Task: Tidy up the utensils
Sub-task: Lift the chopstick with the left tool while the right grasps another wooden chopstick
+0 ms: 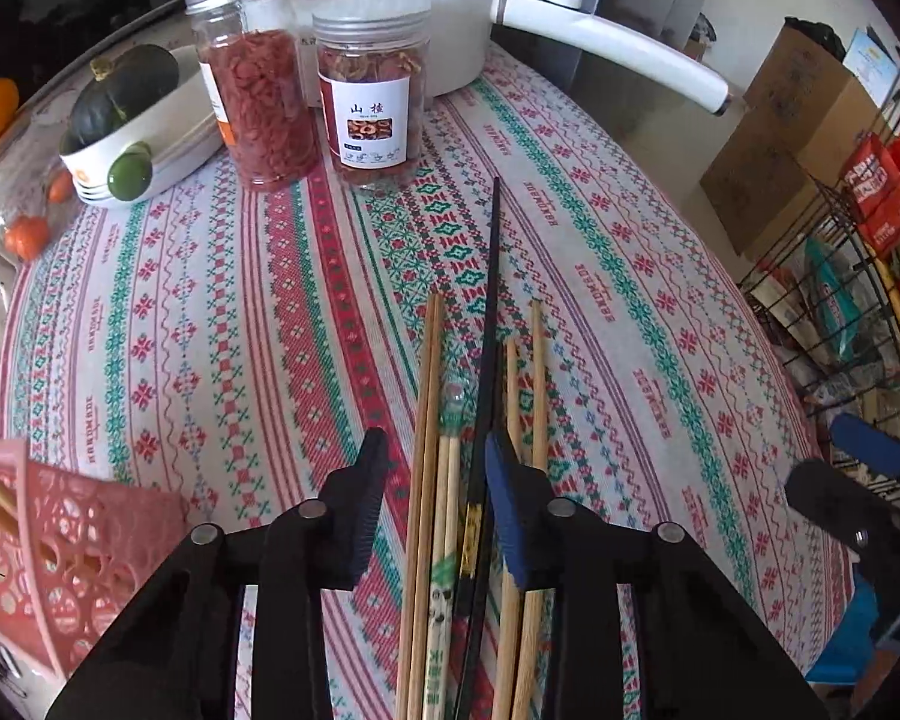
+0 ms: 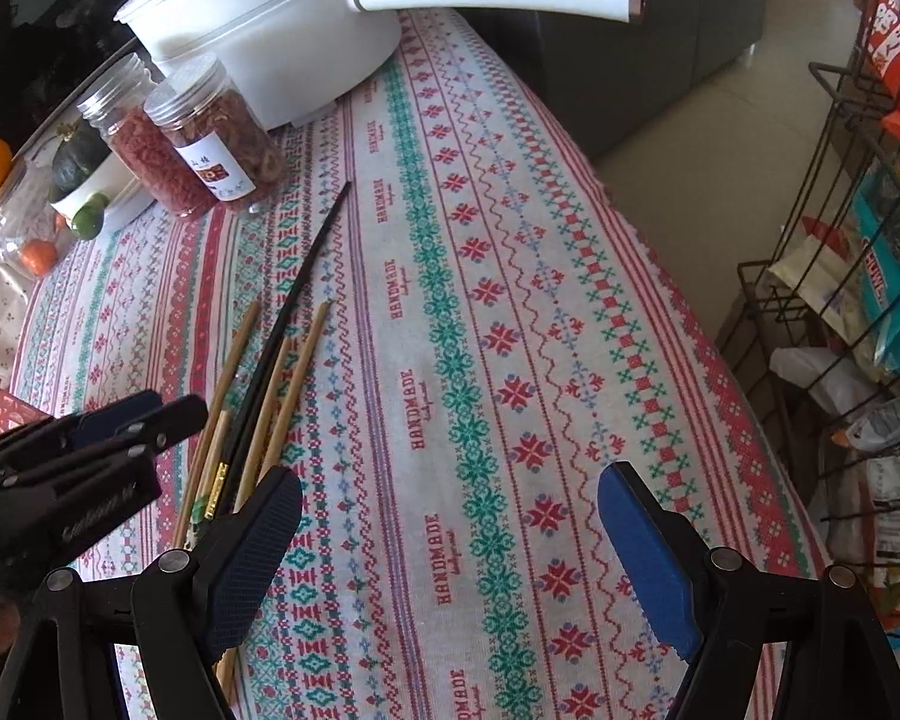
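Chopsticks, loose bundle beside pink basket on desk: light, stiff, roll-prone; I'd grip mid-shaft. Left tongs half-open, straddling them; right tongs wide, empty.

Matt wooden chopsticks, woven cloth tablecloth (patterned), glossy pot

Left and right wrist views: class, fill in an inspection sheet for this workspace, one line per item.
Surface: patterned tablecloth covers the table.
Job's things: wooden chopsticks and one black chopstick lie loose together; pink basket at the left edge already holds some.
Clutter: two jars, white pot, bowl with squash.
Grippers: left gripper open over the chopsticks; right gripper open, empty.
Cables: nothing seen.
Surroundings: wire rack of packets, cardboard box.
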{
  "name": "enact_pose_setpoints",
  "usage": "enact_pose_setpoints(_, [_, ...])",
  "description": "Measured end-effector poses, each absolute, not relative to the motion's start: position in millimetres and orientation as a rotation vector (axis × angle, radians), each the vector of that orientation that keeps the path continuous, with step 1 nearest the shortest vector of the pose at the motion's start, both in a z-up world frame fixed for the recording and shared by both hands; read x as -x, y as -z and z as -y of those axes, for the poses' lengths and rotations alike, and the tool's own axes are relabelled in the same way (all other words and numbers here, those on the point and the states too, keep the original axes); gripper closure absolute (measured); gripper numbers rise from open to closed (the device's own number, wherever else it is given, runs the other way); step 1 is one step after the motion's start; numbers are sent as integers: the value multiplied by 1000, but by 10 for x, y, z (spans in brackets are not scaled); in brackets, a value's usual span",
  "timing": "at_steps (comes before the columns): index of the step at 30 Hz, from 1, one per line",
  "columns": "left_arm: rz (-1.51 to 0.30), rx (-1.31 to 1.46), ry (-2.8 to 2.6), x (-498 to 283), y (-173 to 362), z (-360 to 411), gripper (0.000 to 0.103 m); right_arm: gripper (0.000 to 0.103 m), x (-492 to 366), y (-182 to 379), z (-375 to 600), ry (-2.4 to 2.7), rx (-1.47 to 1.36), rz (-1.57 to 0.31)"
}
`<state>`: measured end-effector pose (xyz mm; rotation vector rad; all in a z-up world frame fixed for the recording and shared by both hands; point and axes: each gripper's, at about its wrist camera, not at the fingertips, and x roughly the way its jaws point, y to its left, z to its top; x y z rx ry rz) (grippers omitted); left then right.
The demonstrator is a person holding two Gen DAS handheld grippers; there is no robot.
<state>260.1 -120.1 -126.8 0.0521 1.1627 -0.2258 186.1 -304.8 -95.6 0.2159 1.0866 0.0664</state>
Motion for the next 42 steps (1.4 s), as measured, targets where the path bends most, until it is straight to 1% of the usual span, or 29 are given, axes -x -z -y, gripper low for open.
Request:
enact_pose_setpoints(7, [-1220, -68, 186, -2945, 1524, 1290, 83, 18, -1922, 1012, 3119, -59, -222, -1097])
enact_pose_setpoints(11, [-1218, -99, 165, -2996, 1538, 1326, 88, 18, -1937, 1053, 3149, -50, -221, -1104])
enact_pose_setpoints(13, [-1224, -109, 162, -2997, 1530, 1326, 94, 18, -1939, 1068, 3154, -45, -221, -1108])
enact_pose_setpoints(16, [-1204, -108, 170, -2942, 1492, 1297, 94, 18, -1947, 1087, 3141, -39, -228, -1113])
enact_pose_setpoints(19, [-1149, -97, 200, -2726, 1321, 1187, 94, 18, -1958, 1094, 3104, -41, -242, -1117])
enact_pose_setpoints(25, [-1036, -93, 267, -2181, 812, 935, 94, 18, -2008, 1141, 2902, -61, -266, -1136])
enact_pose_setpoints(32, [-926, 12, 306, -1518, 388, 489, 95, 18, -2123, 1358, 2588, -112, -273, -1195])
enact_pose_setpoints(34, [-900, 30, 303, -1410, 350, 363, 95, 24, -2163, 1436, 2528, -109, -286, -1212])
enact_pose_setpoints(39, [-887, 64, 298, -1282, 322, 113, 94, 48, -2247, 1564, 2400, -102, -316, -1236])
enact_pose_setpoints(42, [-882, 77, 295, -1245, 319, -21, 94, 57, -2301, 1585, 2287, -90, -285, -1228])
